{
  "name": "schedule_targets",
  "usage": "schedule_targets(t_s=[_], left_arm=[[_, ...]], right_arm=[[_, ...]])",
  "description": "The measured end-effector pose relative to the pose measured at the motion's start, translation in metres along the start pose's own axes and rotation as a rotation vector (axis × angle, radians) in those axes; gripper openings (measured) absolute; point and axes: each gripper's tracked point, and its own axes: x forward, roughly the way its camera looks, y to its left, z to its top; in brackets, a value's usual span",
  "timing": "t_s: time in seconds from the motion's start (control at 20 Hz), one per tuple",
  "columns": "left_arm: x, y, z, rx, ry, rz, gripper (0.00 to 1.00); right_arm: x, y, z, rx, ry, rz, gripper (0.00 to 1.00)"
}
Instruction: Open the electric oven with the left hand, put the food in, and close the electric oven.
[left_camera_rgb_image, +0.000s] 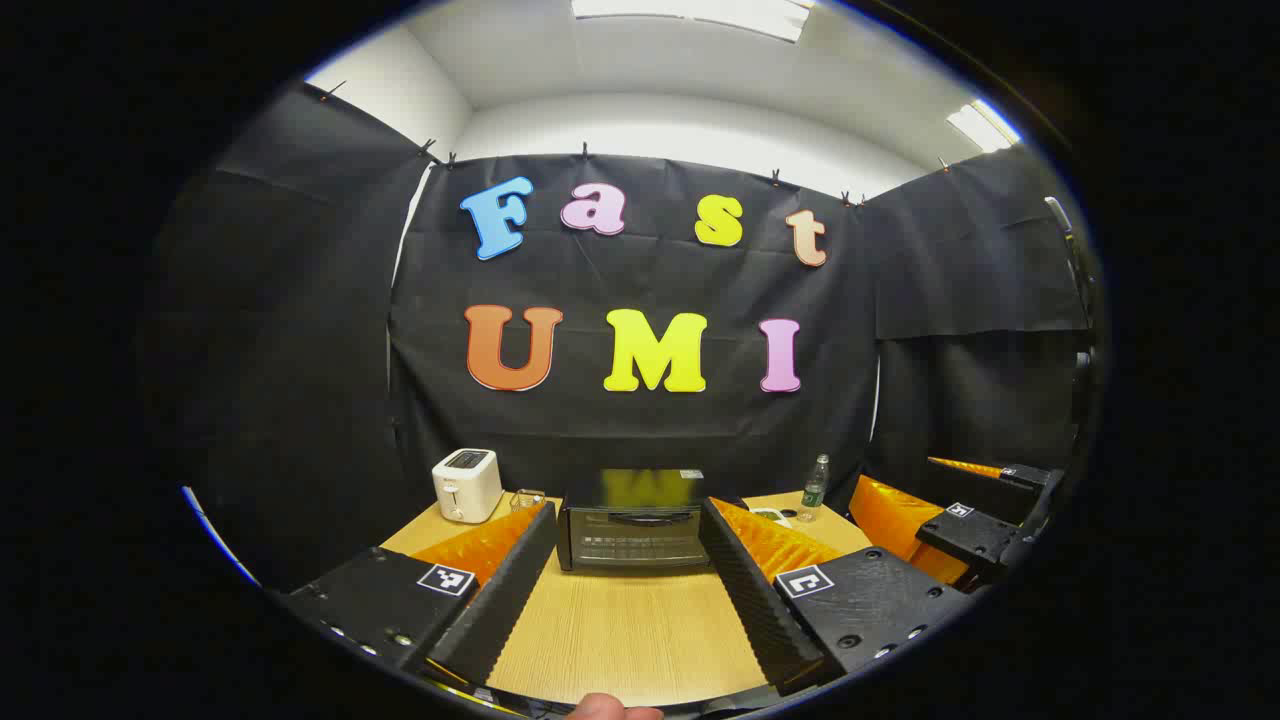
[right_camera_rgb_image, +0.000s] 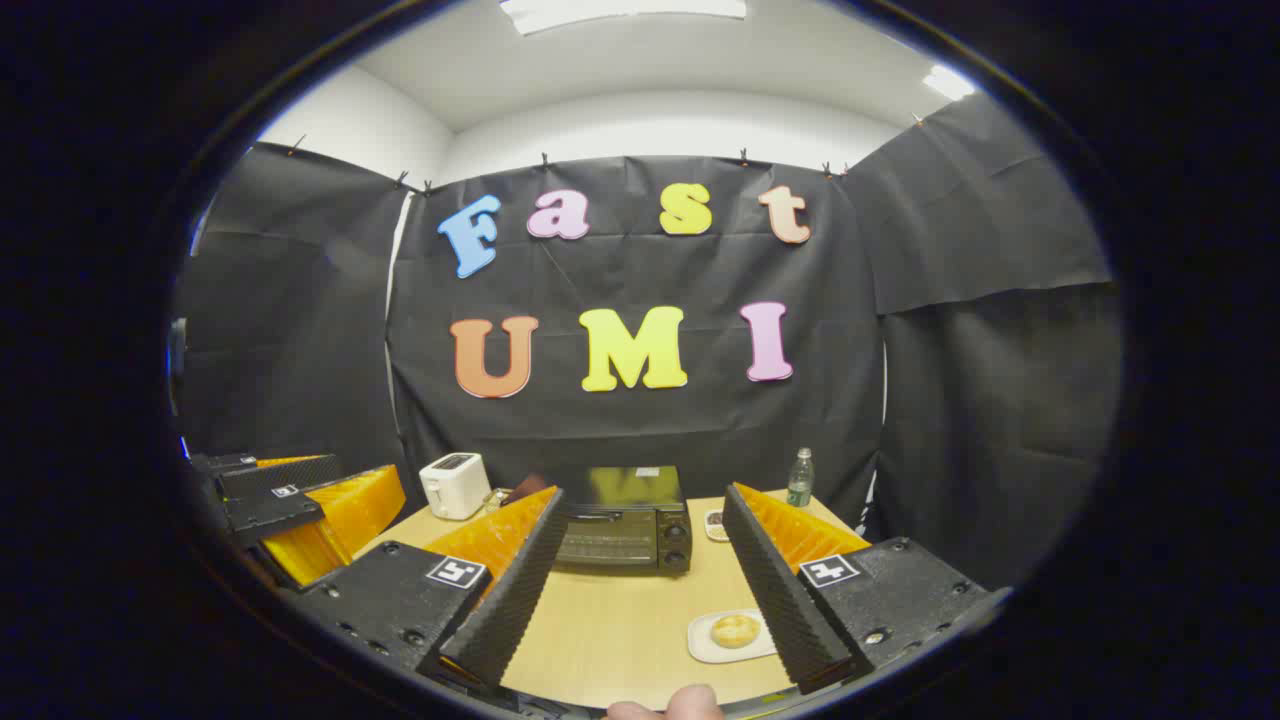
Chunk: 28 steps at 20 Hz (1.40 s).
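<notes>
Tongs on both sides stand wide apart and hold nothing: the left tongs frame the electric oven, whose door is shut, well ahead at the back of the desk. The right tongs hang above the food, a bun on a small plate near their right finger. Likely trouble: the left tongs could slip off the slim door handle or shove the light oven backward; the bun could roll off if pinched off-centre.
</notes>
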Motion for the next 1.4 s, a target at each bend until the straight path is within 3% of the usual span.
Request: schedule_targets(t_s=[0.05, 0.85, 1.4], left_arm=[[-0.001, -0.001, -0.001, 0.003, 0.002, -0.004, 0.94], [-0.004, -0.006, -0.005, 0.008, 0.018, 0.007, 0.94], [0.019, -0.006, -0.017, 0.008, 0.051, 0.017, 0.94]], right_arm=[[-0.001, 0.0, -0.002, 0.0, 0.0, -0.001, 0.98], [-0.008, -0.01, -0.007, 0.002, 0.008, -0.004, 0.98], [0.017, -0.021, -0.015, 0.013, 0.043, -0.009, 0.98]])
